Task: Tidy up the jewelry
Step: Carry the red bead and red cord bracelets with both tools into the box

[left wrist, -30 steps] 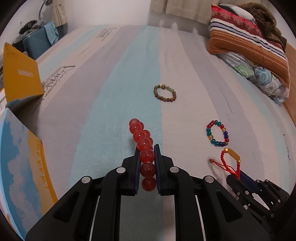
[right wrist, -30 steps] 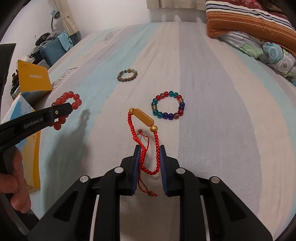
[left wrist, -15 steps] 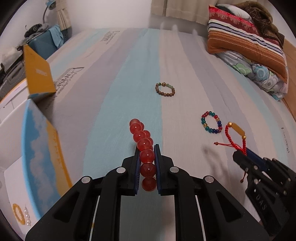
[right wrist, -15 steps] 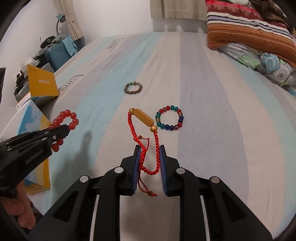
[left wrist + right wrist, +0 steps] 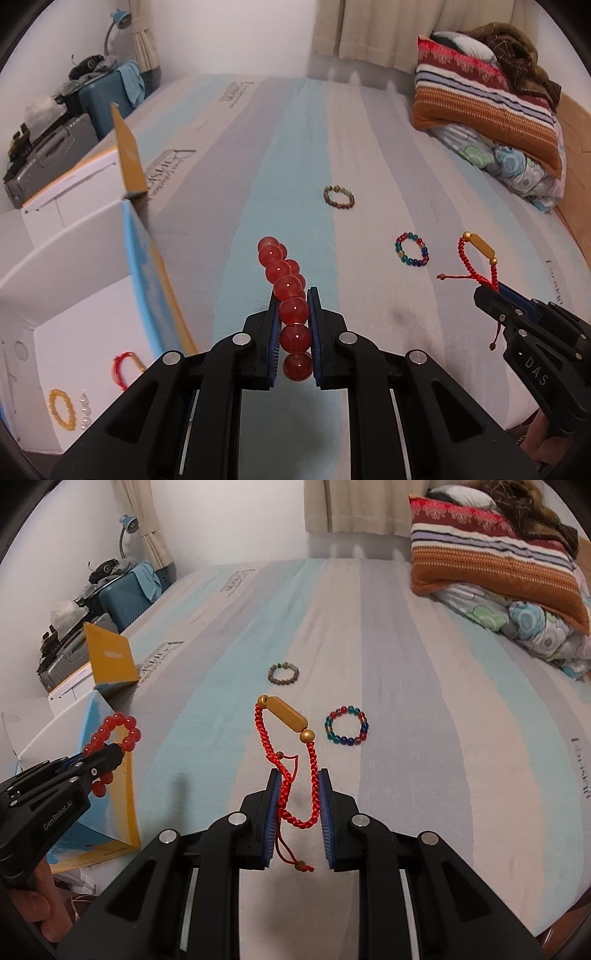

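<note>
— What did each gripper hold?

— The left gripper (image 5: 293, 332) was clamped on a bracelet of large translucent red beads (image 5: 286, 284), raised over the striped bedsheet (image 5: 280, 155). The right gripper (image 5: 298, 812) pinched a red braided cord bracelet with a gold tube bead (image 5: 286, 738).

— And the rest?

— A multicoloured glass-bead bracelet (image 5: 346, 725) and a brown-and-green bead bracelet (image 5: 283, 673) lay on the sheet; the open white cardboard box (image 5: 74, 295) at left held a yellow bead bracelet (image 5: 62, 409).

Left claw (image 5: 293, 332), right claw (image 5: 299, 812): both clamped, raised.
</note>
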`<state>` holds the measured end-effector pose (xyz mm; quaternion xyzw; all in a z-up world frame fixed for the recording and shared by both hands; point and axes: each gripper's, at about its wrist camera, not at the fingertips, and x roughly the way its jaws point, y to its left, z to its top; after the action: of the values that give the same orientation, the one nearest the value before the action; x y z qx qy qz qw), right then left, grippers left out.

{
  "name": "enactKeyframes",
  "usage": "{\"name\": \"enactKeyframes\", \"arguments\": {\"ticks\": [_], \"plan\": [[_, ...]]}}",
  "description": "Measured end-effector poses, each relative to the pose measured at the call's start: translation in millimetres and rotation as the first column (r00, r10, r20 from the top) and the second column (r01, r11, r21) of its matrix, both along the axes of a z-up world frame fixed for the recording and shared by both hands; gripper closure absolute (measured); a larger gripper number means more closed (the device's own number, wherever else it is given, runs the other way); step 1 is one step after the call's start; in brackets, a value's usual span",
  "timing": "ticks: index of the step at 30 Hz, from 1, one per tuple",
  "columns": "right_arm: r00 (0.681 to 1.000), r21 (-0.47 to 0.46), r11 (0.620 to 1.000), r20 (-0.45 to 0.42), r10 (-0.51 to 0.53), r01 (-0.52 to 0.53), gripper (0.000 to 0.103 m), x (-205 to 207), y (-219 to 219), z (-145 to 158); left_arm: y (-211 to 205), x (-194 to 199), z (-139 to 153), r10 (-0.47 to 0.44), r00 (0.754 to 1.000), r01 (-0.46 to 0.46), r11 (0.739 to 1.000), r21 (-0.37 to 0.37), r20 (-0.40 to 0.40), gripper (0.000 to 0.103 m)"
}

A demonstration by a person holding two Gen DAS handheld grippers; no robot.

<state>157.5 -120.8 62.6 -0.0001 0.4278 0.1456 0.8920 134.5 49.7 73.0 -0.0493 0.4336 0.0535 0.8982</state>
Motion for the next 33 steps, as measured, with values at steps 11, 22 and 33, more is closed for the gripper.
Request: {"name": "enactKeyframes", "arguments": {"ticks": [11,22,33], "plan": [[0.999,-0.007,0.999,0.037,0.033,-0.033,0.084,-22.8,33.1,35.0,39.9,-33.3,40.3,0.044,0.997,-0.043,0.999,-0.012,0.058,0.090],[0.994,-0.018,0.995,0.051,0.102,-0.101,0.084,-42.5,84.0,45.9,97.7,-62.6,55.5,0.115,0.991,-0.115,0.993,-0.002,0.072,0.090],[0.970,-0.010,0.974,0.082,0.228,-0.228,0.084,-68.2,154.6,53.5,170.1,-116.8,55.8,0.222,0.972,-0.223,0.975,0.006,0.083,0.090]]}}
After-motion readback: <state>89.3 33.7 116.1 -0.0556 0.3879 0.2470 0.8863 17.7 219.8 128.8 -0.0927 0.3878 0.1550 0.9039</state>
